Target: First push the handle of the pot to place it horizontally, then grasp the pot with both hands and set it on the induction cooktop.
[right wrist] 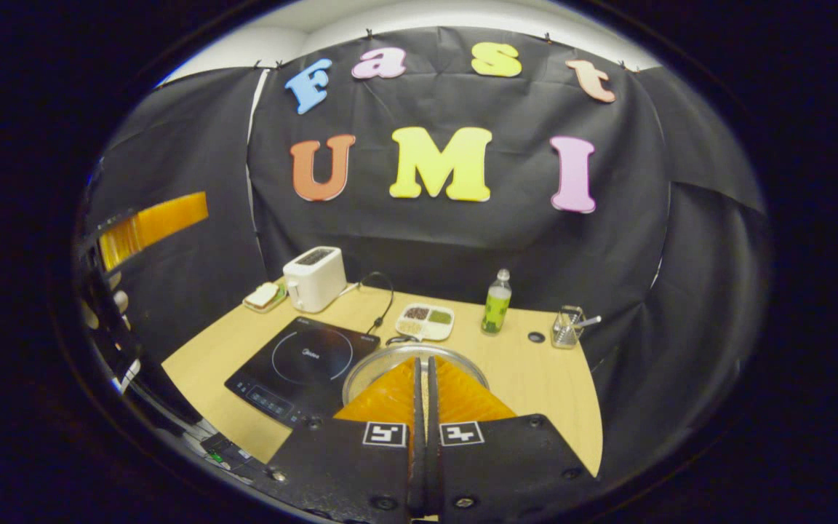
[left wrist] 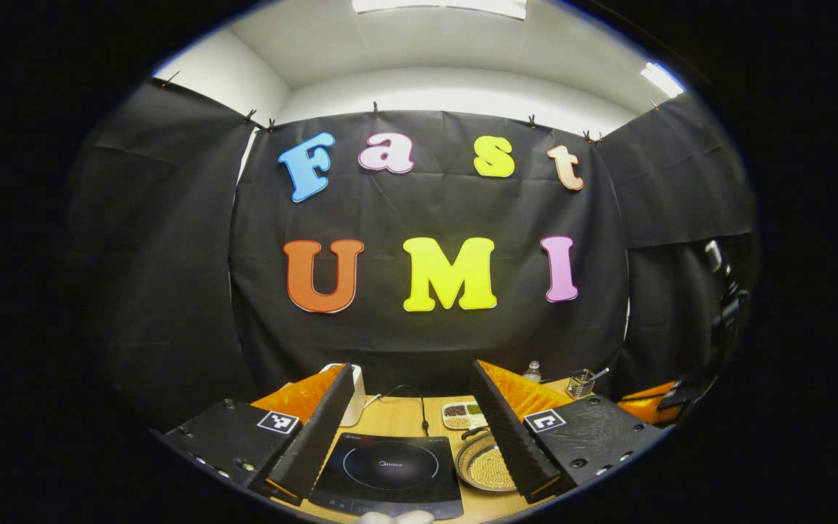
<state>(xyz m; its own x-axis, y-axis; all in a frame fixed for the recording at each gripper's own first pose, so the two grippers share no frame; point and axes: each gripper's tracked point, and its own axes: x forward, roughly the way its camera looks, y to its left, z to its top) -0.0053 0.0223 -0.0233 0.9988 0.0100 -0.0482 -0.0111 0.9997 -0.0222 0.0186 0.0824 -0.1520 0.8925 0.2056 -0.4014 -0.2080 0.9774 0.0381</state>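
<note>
Left gripper view: the left gripper [left wrist: 419, 437] hangs above a pale wooden desk [left wrist: 404, 416], its 2 fingers spread wide, holding nothing. Their inner faces are black and ridged, backed with orange plastic. Between them lies the induction cooktop [left wrist: 388, 471], a flat, glossy black glass slab with a printed ring. Just to its right sits the pot [left wrist: 487, 466], a shallow round metal pan holding small pale beads or beans, partly hidden by the right-hand finger. A dark loop at its far rim may be the handle; I cannot tell for sure. A white toaster [left wrist: 353, 400] stands at the back left.

Right gripper view: the right gripper [right wrist: 423, 407] has its 2 fingers pressed together, pinching nothing, in line with the near side of the pot [right wrist: 390, 360]. The pot stands beside the cooktop [right wrist: 302, 367], touching or nearly so. Behind are a divided snack tray [right wrist: 425, 320], a green bottle [right wrist: 495, 302] and a wire holder [right wrist: 568, 327].

The pot looks rigid, thin-walled and smooth, so likely slippery. Its loose filling adds weight and could spill; gripping the rim on 2 opposite sides and keeping it level seems wise.
</note>
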